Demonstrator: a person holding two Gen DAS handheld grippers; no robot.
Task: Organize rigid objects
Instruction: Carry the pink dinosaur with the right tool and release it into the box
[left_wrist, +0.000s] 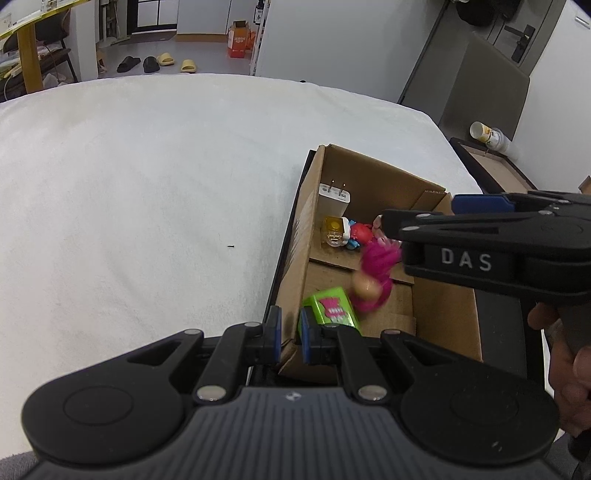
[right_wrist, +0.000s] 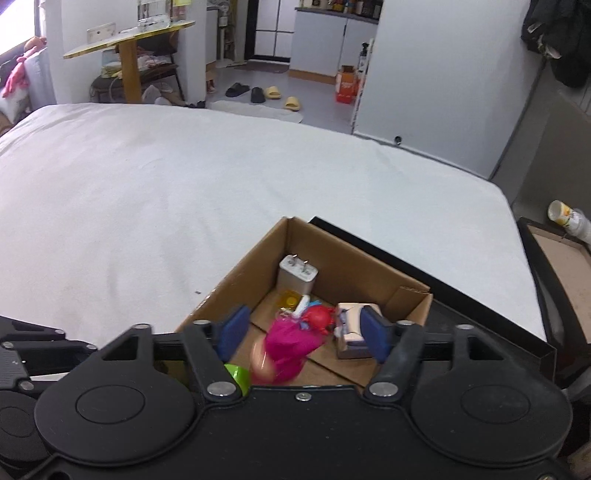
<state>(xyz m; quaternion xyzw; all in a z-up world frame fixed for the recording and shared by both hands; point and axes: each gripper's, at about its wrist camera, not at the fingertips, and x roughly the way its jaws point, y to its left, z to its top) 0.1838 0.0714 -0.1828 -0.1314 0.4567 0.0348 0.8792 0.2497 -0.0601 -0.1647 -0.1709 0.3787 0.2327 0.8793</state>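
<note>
Left wrist view shows us our left gripper (left_wrist: 290, 334) clenched on the near wall of the cardboard box (left_wrist: 439, 317), one pad outside and one inside, with the green block (left_wrist: 334, 307), white charger (left_wrist: 334, 201) and blurred pink-haired doll (left_wrist: 375, 277) lying inside the box on the white bed (left_wrist: 147, 184). Right wrist view shows us our right gripper (right_wrist: 304, 334) released, jaws spread wide above the box (right_wrist: 236, 284), the doll (right_wrist: 288, 343) blurred between them without touching either pad, beside a small pale box (right_wrist: 351, 328).
</note>
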